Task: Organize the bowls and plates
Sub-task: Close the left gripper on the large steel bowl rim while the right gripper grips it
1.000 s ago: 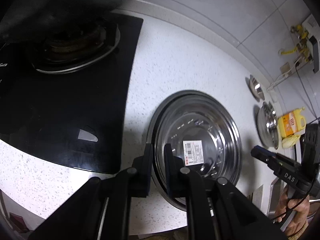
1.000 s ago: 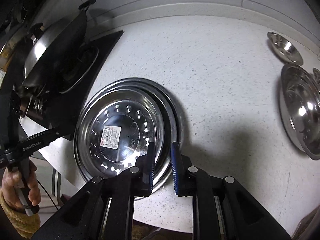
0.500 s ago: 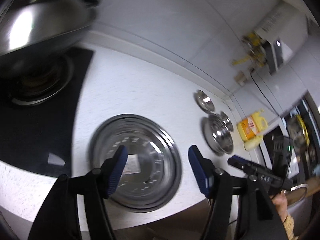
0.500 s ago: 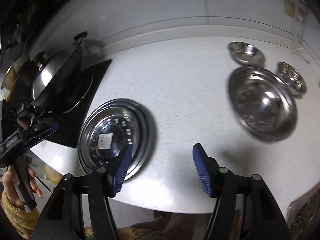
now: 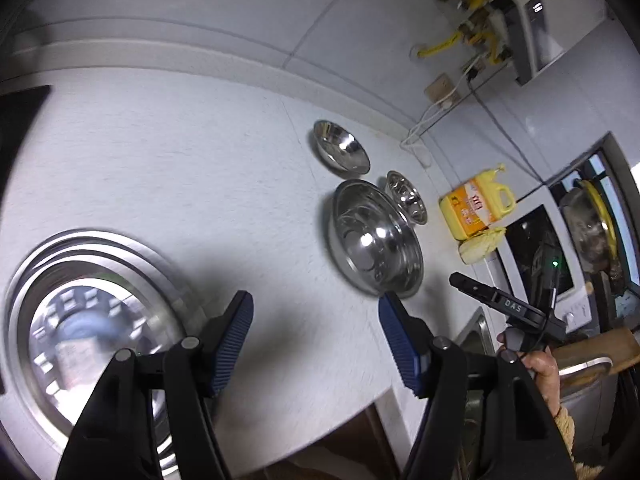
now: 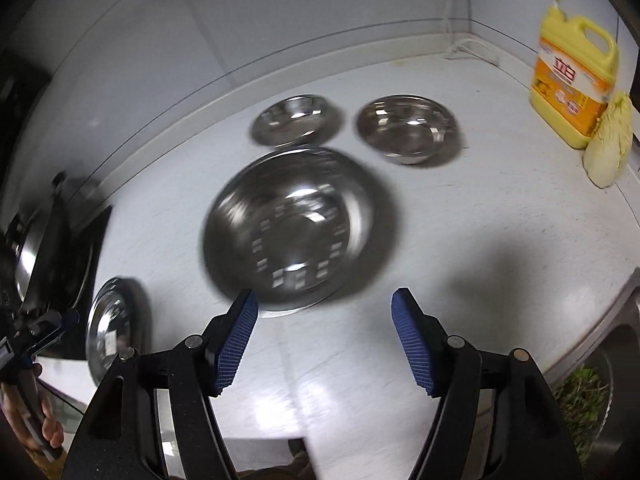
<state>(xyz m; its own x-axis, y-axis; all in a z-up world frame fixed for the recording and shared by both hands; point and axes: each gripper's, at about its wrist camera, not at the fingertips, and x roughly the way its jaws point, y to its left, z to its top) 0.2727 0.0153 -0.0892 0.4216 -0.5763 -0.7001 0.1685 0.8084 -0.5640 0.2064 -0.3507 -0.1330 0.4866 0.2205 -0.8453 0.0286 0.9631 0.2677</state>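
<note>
Since a second ago, both grippers have been lifted off the stack of plates (image 5: 86, 320) and swung toward the bowls, and jaws that were nearly closed at the plates' rim are now seen spread. The stack, steel plates nested one in another with a label in the top one, is left lying flat on the white speckled counter (image 5: 180, 152), beside the black hob (image 6: 86, 256); in the right wrist view it is seen small at the lower left (image 6: 116, 332).

The large steel bowl (image 6: 296, 228) is seen upright on the counter, just ahead of the right gripper (image 6: 324, 336), whose blue-padded jaws are opening with nothing between them. Behind the large bowl two smaller steel bowls are placed side by side: one (image 6: 294, 120) nearer the wall, the other (image 6: 408, 128) to its right; whether they touch the large bowl cannot be told.

The left gripper (image 5: 314, 340) is held wide over bare counter, with the plates at its left and the large bowl at its upper right, and nothing is clamped in it.

Farther out, a yellow detergent jug (image 6: 574, 60) is stood in the corner with a pale cabbage (image 6: 610, 140) leaning just beside it. A sink rim (image 6: 624, 312) is visible at the counter's right end, with greens in a basin below. Each gripper's handle is seen gripped by a hand (image 5: 540, 368).
</note>
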